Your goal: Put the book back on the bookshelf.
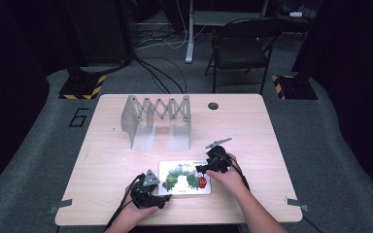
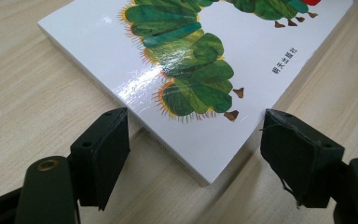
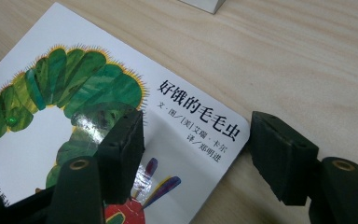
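Book (image 1: 184, 177) lies flat on the wooden table (image 1: 252, 131), near the front edge and about midway across. Its white cover shows a green caterpillar with a red head, and black Chinese characters run along one side (the title, it seems, with smaller credit lines beneath).

Left gripper (image 1: 151, 193), held in the person's left hand (image 1: 135, 213), sits at the book's near-left corner. In the left gripper view that corner (image 2: 205, 175) points out between the two black jaws, which stand wide apart: one jaw is just beside the long edge, the other off to the far side of the corner, and neither presses on the book as far as the angle lets me judge. The page edges along the side look thick, like board pages.

Right gripper (image 1: 209, 165), in the right hand (image 1: 230, 178), is at the book's right end. In the right gripper view its jaws are also spread wide, one over the cover (image 3: 74, 135) above the caterpillar's body, the other beyond the rounded corner, over bare table.

Behind the book, toward the table's middle, stands a grey accordion-style rack (image 1: 156, 119) with upright dividers. A round hole (image 1: 213, 106) shows in the tabletop near the far edge. Beyond the table a black folding chair (image 1: 240, 48) stands on the grey floor.
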Motion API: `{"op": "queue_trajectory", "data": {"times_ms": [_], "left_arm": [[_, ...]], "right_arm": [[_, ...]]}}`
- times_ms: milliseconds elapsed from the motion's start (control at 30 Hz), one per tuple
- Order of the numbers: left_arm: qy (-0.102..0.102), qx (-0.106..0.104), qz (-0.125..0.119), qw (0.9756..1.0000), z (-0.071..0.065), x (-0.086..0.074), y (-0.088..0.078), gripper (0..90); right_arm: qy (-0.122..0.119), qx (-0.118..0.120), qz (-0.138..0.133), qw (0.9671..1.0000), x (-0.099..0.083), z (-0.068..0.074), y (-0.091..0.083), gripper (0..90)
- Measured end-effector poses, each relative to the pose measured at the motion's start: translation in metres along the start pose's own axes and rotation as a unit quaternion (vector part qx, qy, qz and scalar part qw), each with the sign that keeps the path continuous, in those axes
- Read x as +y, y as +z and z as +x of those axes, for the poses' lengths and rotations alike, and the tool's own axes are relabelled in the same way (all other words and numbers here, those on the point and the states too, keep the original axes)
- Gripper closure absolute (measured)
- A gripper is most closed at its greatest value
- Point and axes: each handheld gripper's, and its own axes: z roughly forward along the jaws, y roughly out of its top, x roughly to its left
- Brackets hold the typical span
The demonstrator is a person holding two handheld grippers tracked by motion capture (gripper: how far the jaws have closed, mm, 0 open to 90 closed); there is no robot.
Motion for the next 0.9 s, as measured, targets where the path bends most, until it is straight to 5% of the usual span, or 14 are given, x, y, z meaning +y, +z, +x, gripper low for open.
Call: {"op": "queue_trajectory", "data": {"times_ms": [400, 900], "left_arm": [[0.031, 0.025, 0.009, 0.9992, -0.010, -0.002, 0.002, 20.0], [0.023, 0.032, 0.001, 0.9992, -0.015, -0.003, 0.003, 18.3]], "right_arm": [[0.005, 0.002, 0.015, 0.9999, -0.004, 0.002, -0.006, 38.6], [0.007, -0.003, 0.007, 0.9999, -0.004, 0.002, -0.005, 37.0]]}}
